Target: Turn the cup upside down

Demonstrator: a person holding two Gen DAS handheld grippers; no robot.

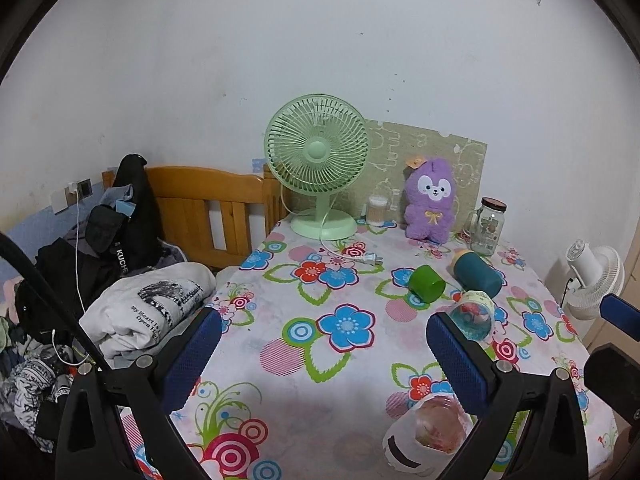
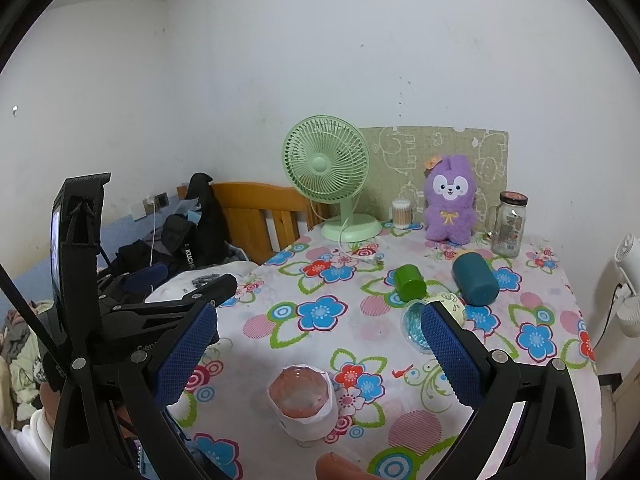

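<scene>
Right, readable text first: we get "KUCHE" cut off on the black strap (image 1: 120, 258) in the clothes pile, and "My Heart Is… Open" on the folded white shirt (image 1: 152, 312); the glass jar (image 2: 509, 226) has a label too small to read.

Left gripper (image 1: 324, 354) fingers spread wide, nothing between them. Right gripper (image 2: 316, 354) the same, with the pink-and-white cup (image 2: 302, 402) standing mouth-up on the table (image 2: 520, 420) below the gap, untouched.

In the left view that cup (image 1: 424, 436) is partly hidden behind the right finger.

Cup count: four (pink one near, three lying on their sides mid-table): green cup (image 2: 409, 280), teal cup (image 2: 476, 279), clear patterned cup (image 2: 416, 326) half hidden by a finger.

Fans: two, a green fan (image 2: 326, 164) and a white fan (image 1: 596, 280) off the table's edge. One purple plush (image 2: 451, 200).
</scene>
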